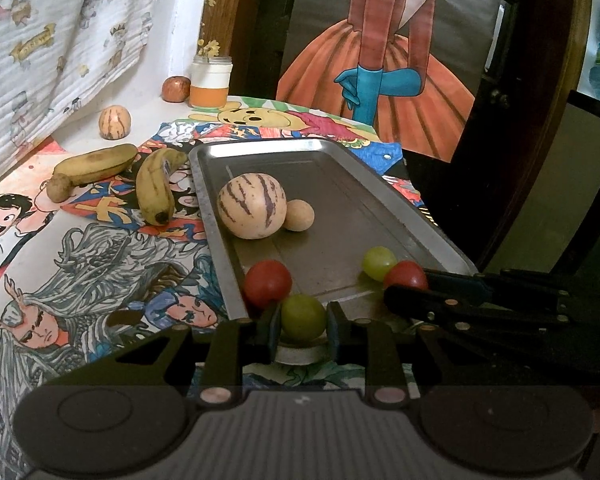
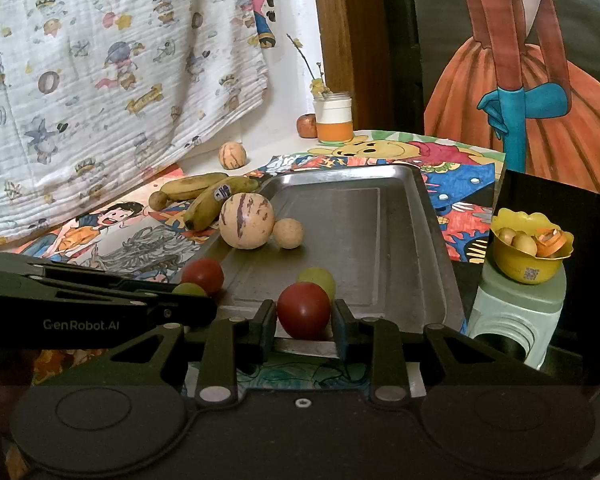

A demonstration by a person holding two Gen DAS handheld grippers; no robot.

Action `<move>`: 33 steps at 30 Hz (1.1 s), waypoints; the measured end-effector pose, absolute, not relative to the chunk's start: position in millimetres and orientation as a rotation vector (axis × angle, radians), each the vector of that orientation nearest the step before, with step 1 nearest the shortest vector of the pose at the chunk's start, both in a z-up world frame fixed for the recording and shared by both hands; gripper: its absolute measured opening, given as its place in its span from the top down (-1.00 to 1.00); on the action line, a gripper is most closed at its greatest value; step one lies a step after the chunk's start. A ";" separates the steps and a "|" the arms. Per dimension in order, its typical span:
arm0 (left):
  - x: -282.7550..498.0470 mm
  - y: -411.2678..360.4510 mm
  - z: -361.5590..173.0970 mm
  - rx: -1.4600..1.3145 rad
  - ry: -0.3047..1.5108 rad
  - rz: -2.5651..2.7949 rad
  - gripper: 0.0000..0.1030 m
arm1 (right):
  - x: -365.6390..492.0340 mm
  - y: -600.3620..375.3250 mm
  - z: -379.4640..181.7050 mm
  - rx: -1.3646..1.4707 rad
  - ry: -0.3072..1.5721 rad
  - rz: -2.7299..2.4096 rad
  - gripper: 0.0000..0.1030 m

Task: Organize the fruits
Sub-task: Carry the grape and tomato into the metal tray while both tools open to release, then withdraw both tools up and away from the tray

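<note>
Fruits sit on a metal tray (image 1: 380, 208) lying on a surface covered with cartoon drawings. The left gripper (image 1: 303, 322) has its fingers closed on a green grape (image 1: 303, 316) at the tray's near edge; the grape's underside is hidden behind the gripper body. The right gripper (image 2: 304, 318) has its fingers closed on a red tomato (image 2: 303, 310), which hides part of a second green grape (image 2: 320, 278) behind it. Another tomato (image 1: 267, 283) lies just beside the held grape. A striped melon (image 1: 252, 205) touches a small tan fruit (image 1: 299, 215) mid-tray. Two bananas (image 1: 156, 190) lie off the tray, left. A yellow bowl (image 2: 528, 268) stands to the right, its contents hard to identify.
</note>
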State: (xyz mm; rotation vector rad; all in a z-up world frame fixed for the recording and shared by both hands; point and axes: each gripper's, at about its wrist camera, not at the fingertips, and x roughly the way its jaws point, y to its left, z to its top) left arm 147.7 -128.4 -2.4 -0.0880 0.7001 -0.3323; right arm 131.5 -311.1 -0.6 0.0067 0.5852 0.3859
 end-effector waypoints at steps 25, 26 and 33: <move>119.8 -102.6 18.8 -0.154 0.628 -0.259 -0.41 | 104.1 -312.8 21.9 0.054 0.552 0.340 -0.37; 117.6 -100.1 20.1 -0.158 0.622 -0.253 -0.49 | 102.0 -312.1 23.2 0.056 0.550 0.340 -0.41; 101.8 -82.0 27.9 -0.186 0.593 -0.201 -0.84 | 88.4 -309.3 31.1 0.078 0.543 0.348 -0.77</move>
